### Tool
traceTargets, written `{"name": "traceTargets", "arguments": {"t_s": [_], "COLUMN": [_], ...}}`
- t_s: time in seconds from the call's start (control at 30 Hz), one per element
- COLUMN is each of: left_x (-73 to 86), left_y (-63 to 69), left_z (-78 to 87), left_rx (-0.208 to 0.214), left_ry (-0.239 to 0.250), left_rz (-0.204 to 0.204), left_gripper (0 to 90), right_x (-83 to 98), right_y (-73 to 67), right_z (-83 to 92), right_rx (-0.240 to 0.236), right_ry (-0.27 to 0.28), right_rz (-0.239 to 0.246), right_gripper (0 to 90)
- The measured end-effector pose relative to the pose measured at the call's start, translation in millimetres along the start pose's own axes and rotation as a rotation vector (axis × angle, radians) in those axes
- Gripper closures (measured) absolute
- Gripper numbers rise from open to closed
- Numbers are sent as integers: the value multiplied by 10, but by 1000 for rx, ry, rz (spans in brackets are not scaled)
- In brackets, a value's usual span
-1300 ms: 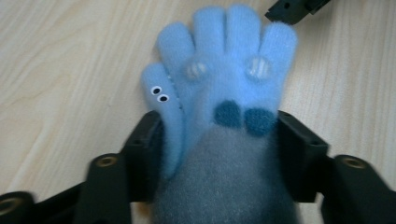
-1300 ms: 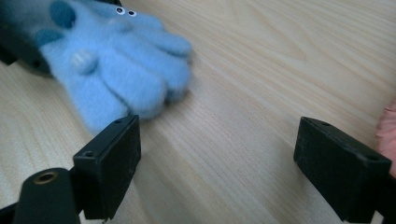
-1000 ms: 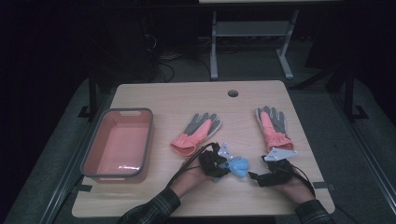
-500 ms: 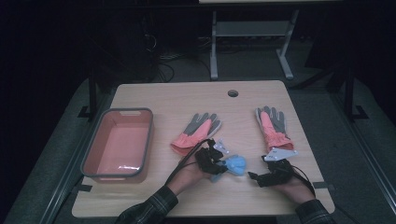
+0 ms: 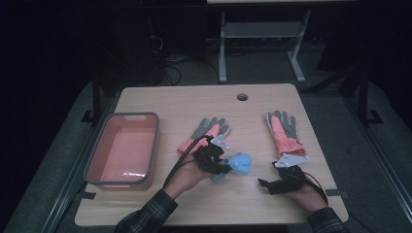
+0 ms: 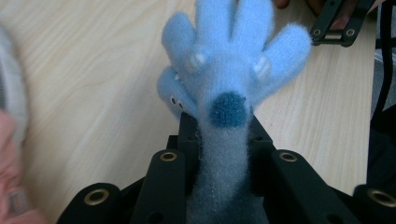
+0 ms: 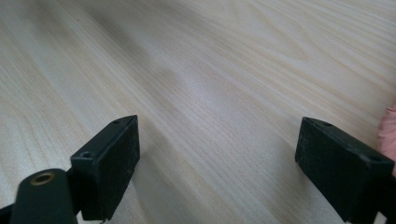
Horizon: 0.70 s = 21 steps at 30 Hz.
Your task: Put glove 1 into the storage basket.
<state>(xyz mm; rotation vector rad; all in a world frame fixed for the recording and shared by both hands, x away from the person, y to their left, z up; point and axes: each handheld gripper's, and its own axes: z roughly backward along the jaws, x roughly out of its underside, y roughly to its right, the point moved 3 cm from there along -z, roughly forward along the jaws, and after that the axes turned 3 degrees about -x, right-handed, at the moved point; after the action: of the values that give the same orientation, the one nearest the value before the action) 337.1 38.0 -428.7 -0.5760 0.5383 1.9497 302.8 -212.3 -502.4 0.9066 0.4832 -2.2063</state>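
A fluffy light-blue glove (image 5: 239,162) hangs just above the wooden table (image 5: 194,104). My left gripper (image 5: 224,166) is shut on its cuff. In the left gripper view the glove (image 6: 229,84) rises between the jaws, its fingers spread and pointing away from me. My right gripper (image 5: 263,183) rests low on the table at the front right. Its fingers (image 7: 109,163) stand wide apart with only bare wood between them.
Two pink-and-grey work gloves lie flat, one (image 5: 206,133) mid-table behind my left hand, the other (image 5: 282,130) at the right with a white tag. A pink tub (image 5: 156,141) with a grey rim stands at the left. A cable hole (image 5: 242,97) sits near the far edge.
My left hand has risen off the table and drifted slightly left and away, carrying the blue glove. The right hand has stayed put.
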Motion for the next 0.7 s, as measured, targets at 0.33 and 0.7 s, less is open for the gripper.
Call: {"name": "traceTargets", "arguments": {"t_s": [0.33,0.7], "left_x": [8,92], "left_y": [-188,-407], "left_z": [338,756], "left_rx": [-34,-96], "left_ry": [29,78], "left_rz": [52,112], "left_gripper": [740,740], "right_x": [0,-1], "right_y": [0,4], "right_z": [0,-1], "right_rx": [0,1], "right_ry": [0,2], "right_rz": [0,5], "right_gripper": [137,137]}}
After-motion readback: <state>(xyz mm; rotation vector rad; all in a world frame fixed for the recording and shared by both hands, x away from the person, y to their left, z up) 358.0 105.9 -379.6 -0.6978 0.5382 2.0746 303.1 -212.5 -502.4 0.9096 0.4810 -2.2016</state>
